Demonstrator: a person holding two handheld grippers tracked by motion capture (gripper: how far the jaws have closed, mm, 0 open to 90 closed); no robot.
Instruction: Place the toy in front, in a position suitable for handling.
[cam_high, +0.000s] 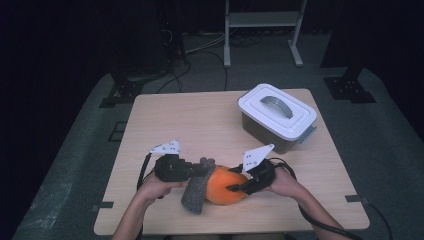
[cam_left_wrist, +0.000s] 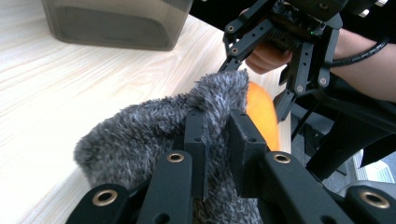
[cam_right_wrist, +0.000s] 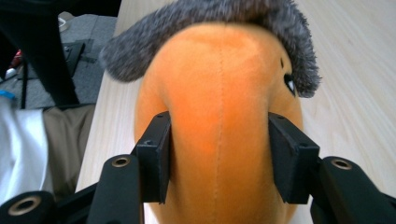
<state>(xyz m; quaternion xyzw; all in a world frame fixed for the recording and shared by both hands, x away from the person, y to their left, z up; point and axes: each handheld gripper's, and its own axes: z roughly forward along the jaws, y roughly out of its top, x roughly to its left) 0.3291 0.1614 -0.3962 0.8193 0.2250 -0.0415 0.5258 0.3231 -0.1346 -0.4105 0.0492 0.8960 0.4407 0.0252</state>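
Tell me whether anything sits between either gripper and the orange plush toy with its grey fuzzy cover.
Nothing visible does. The left gripper is shut on the grey fuzzy cover, and the right gripper's jaws press both sides of the orange plush toy.

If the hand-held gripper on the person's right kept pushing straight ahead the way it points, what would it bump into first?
The right hand-held gripper already has its jaws against the sides of the orange plush toy, so it would press deeper into that. Beyond lies the grey fuzzy cloth, which the left hand-held gripper pinches, probably next.
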